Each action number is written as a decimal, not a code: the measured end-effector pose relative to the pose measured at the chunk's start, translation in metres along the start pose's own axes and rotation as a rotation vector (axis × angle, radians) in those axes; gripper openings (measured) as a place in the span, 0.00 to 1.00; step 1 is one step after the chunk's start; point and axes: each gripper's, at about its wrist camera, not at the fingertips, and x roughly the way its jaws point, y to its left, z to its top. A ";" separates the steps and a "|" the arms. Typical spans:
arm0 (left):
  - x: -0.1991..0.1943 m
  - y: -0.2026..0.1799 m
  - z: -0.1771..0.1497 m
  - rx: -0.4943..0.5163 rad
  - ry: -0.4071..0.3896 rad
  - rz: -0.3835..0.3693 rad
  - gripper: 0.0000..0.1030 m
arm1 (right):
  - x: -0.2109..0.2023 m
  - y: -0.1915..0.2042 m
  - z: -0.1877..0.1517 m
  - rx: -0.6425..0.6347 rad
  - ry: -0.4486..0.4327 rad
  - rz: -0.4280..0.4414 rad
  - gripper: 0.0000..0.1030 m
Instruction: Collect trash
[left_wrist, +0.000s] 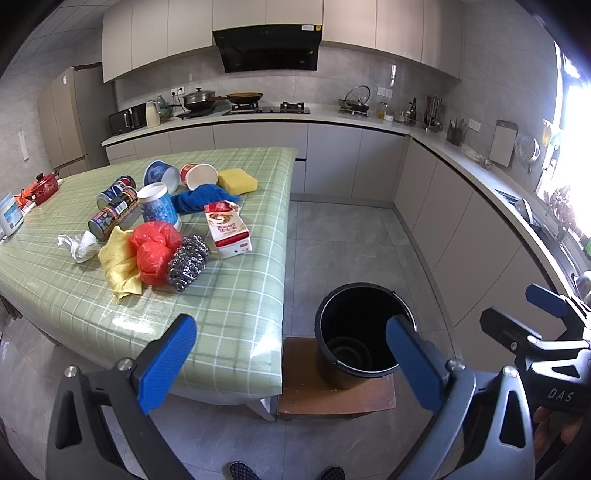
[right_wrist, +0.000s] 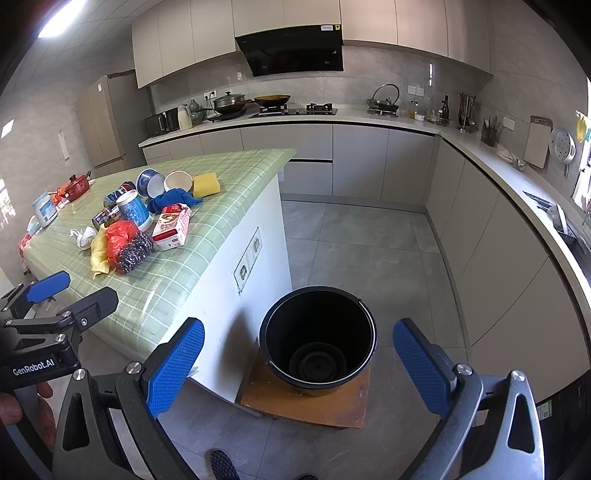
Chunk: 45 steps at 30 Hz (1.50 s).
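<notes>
A black bucket (left_wrist: 356, 332) (right_wrist: 317, 341) stands on a low wooden stool (left_wrist: 306, 391) (right_wrist: 314, 402) beside the table. On the green checked table (left_wrist: 229, 302) (right_wrist: 166, 288) lie a red plastic bag (left_wrist: 155, 251) (right_wrist: 120, 236), crumpled white tissue (left_wrist: 79, 243) (right_wrist: 83, 236), a torn carton (left_wrist: 227, 229) (right_wrist: 171, 225), cans (left_wrist: 110, 214) (right_wrist: 105, 218) and paper cups (left_wrist: 159, 205) (right_wrist: 135, 210). My left gripper (left_wrist: 291, 354) is open and empty over the table's near corner. My right gripper (right_wrist: 299, 365) is open and empty above the bucket.
A steel scourer (left_wrist: 188, 262), yellow cloth (left_wrist: 118, 266), blue cloth (left_wrist: 199, 197), yellow sponge (left_wrist: 236, 181) and a bowl (left_wrist: 201, 175) also lie on the table. A red pot (left_wrist: 44, 188) sits at its far left. Counters line the back and right walls. The floor is grey tile.
</notes>
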 end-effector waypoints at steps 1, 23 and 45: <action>0.000 0.000 0.000 0.000 0.000 -0.002 1.00 | 0.000 0.000 0.000 0.001 -0.001 0.002 1.00; -0.003 -0.002 -0.002 -0.014 -0.004 0.002 1.00 | -0.002 -0.002 -0.001 0.001 -0.003 0.001 1.00; 0.001 0.015 -0.002 -0.068 -0.012 0.038 1.00 | 0.004 0.002 0.003 -0.019 -0.001 0.018 1.00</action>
